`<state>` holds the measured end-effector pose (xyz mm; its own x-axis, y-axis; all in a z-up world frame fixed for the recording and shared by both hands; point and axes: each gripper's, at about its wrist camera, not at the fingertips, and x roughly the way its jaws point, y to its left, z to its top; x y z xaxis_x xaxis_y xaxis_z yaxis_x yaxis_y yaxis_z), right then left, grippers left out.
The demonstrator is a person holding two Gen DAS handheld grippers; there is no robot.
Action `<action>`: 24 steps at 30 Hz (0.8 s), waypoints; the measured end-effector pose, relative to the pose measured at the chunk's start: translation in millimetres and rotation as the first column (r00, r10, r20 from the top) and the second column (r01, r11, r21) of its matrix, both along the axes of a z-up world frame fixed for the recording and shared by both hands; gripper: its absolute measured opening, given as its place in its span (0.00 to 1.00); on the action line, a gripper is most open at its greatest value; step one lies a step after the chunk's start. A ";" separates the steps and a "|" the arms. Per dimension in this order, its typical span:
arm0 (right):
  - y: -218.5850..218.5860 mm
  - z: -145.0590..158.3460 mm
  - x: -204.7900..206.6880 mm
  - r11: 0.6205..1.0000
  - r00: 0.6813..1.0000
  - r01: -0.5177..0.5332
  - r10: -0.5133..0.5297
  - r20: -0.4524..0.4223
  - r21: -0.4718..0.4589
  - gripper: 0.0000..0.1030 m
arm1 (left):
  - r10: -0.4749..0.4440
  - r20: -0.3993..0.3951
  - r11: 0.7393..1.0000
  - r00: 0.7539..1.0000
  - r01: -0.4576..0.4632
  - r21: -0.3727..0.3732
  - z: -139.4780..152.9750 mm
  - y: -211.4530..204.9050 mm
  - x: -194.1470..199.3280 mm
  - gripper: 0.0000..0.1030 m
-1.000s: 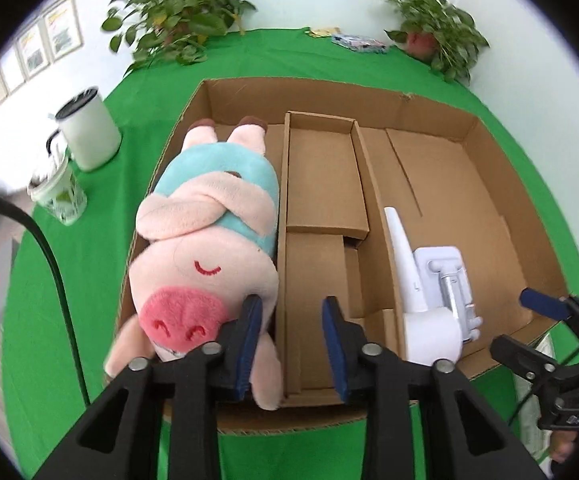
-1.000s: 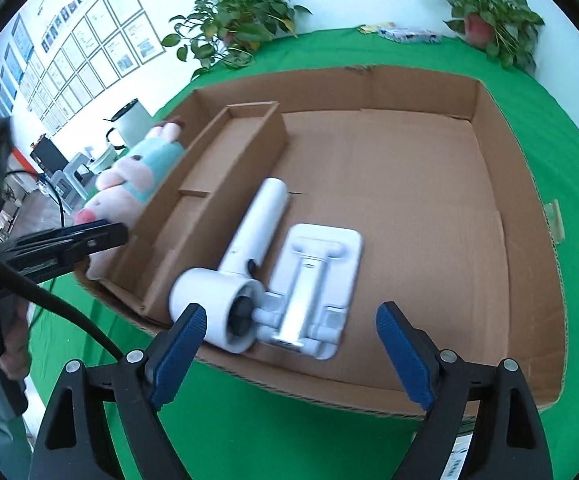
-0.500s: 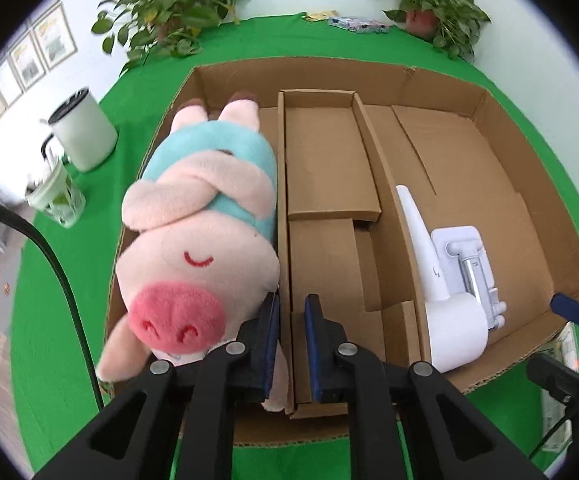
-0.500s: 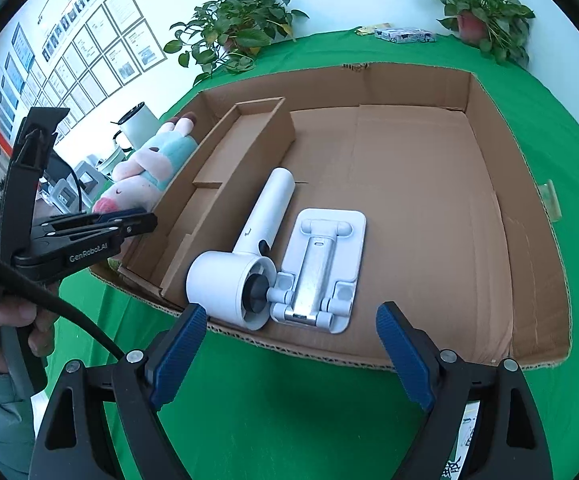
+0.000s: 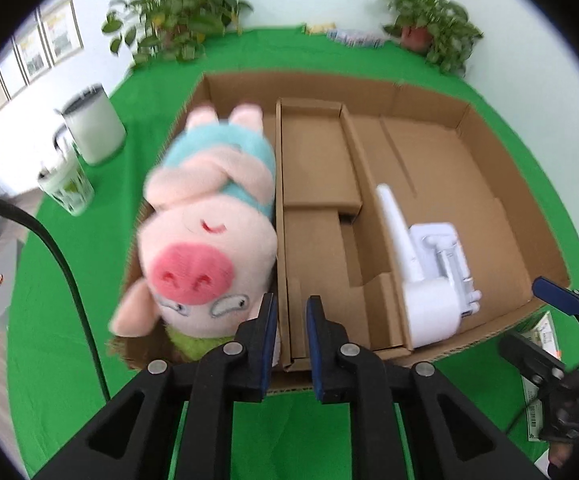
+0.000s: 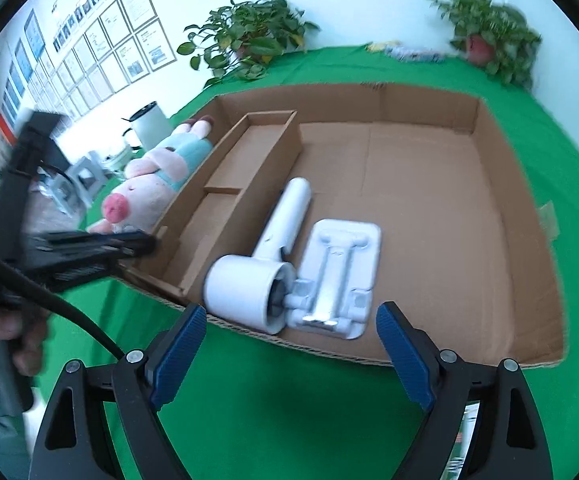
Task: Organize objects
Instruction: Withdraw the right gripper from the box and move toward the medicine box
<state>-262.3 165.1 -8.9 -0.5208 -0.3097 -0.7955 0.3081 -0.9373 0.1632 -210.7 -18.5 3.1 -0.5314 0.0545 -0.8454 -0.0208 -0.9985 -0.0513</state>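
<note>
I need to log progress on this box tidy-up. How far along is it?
Done: the white hair dryer and white stand lie in the cardboard box. In hand: the nearly closed left gripper is beside the plush pig. Left: the middle compartments look empty; the right gripper is open.

Each hand-held gripper [image 6: 289, 344] has black angular arms, silver screws, ribbed blue fingertips [image 6: 179, 354], and a black cable [image 5: 61, 264].

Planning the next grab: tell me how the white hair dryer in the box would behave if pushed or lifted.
The hair dryer looks like rigid, smooth plastic, so blue pads might slip. Its round barrel lies sideways and could roll, though the white stand beside it may block that. It probably lifts nose-heavy by the handle.
</note>
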 end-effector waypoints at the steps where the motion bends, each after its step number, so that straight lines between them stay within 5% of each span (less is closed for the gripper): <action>1: -0.3 2.8 3.9 1.000 1.000 0.007 -0.006 -0.030 0.026 0.85 | -0.001 -0.038 1.000 0.999 0.001 -0.003 10.7 -2.9 8.1 0.15; 3: 0.9 9.3 16.5 0.998 0.995 0.010 -0.002 -0.105 0.069 0.89 | 0.002 -0.137 1.000 0.991 -0.002 -0.005 37.0 -8.5 28.5 0.25; 5: 4.9 15.1 30.7 0.995 0.986 0.033 -0.017 -0.169 0.090 0.89 | 0.019 -0.227 1.000 0.974 -0.023 -0.015 57.0 -12.3 44.7 0.49; 6: 7.6 18.0 37.7 0.995 0.981 0.052 -0.034 -0.193 0.090 0.90 | 0.036 -0.276 0.999 0.960 -0.046 -0.028 65.0 -13.6 51.8 0.70; 7: 10.0 20.8 42.9 0.993 0.977 0.073 -0.053 -0.208 0.088 0.90 | 0.055 -0.325 0.997 0.944 -0.070 -0.033 70.6 -13.8 60.2 0.79; 10: 13.8 28.8 55.0 0.990 0.968 0.121 -0.102 -0.230 0.071 0.91 | 0.059 -0.437 0.996 0.897 -0.085 -0.039 77.5 -8.1 80.2 0.79; 16: 11.4 40.6 83.9 0.986 0.954 0.151 -0.127 -0.270 0.070 0.89 | 0.006 -0.459 0.995 0.888 -0.050 -0.084 61.4 23.3 93.9 0.79; 17: 12.5 41.1 88.4 0.985 0.952 0.157 -0.133 -0.276 0.068 0.82 | -0.001 -0.458 0.996 0.889 -0.042 -0.085 58.1 28.0 96.4 0.79; 20: 17.4 40.9 98.3 0.979 0.947 0.188 -0.159 -0.279 0.079 0.29 | -0.019 -0.458 0.998 0.889 -0.014 -0.068 50.0 39.8 102.4 0.78; 21: 20.0 39.7 101.2 0.977 0.947 0.195 -0.166 -0.276 0.082 0.25 | -0.022 -0.458 0.998 0.889 -0.006 -0.059 48.4 42.6 104.5 0.72; 24: 26.5 37.9 112.1 0.977 0.943 0.201 -0.173 -0.285 0.072 0.29 | -0.037 -0.433 0.998 0.901 0.015 -0.055 42.2 49.1 107.1 0.18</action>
<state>-150.2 191.6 29.0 -0.7651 -0.1133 -0.6338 0.1458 -0.9893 0.0009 -103.7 30.6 45.3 -0.8449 0.0375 -0.5336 -0.0555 -0.9983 0.0177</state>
